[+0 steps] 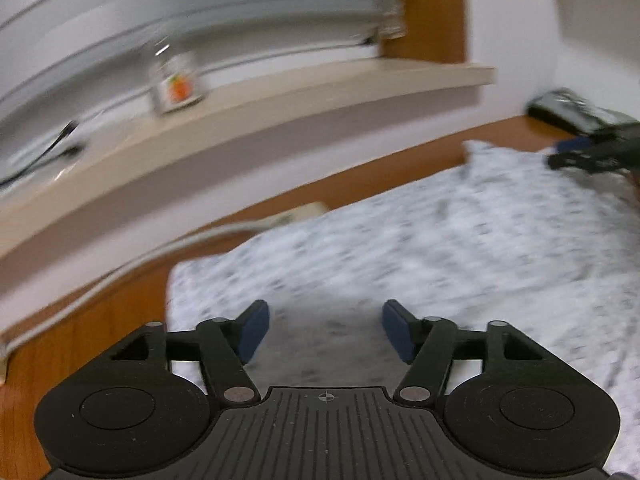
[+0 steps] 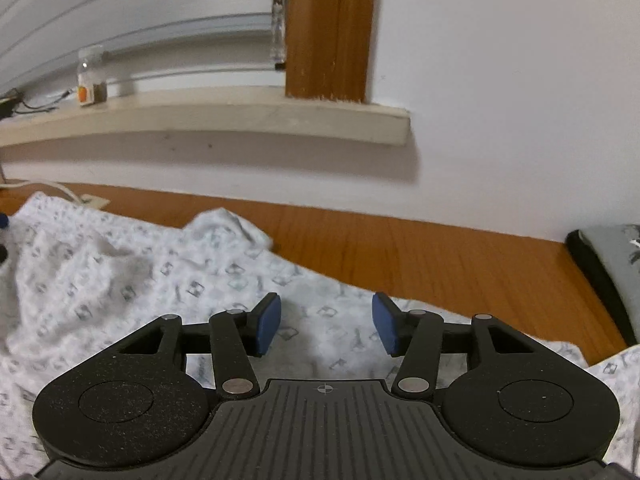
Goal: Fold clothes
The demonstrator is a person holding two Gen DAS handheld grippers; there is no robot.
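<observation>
A white garment with a small grey print [image 1: 440,240] lies spread and rumpled on a wooden table [image 1: 80,340]. My left gripper [image 1: 325,320] hovers over its near left part, open, with only cloth showing beneath the blue pads [image 1: 254,330]. The left wrist view is blurred. My right gripper [image 2: 326,320] is also open, above the garment [image 2: 120,272] near its right edge, with nothing between its pads. From the left wrist view, the right gripper [image 1: 564,153] appears at the far right over the garment's far corner.
A pale window sill [image 2: 240,120] juts from the white wall above the table, holding a small bottle [image 2: 91,76] and cables. A white power strip [image 1: 296,214] with its cord lies by the wall. A dark-edged grey folded item [image 2: 608,264] sits at the table's right.
</observation>
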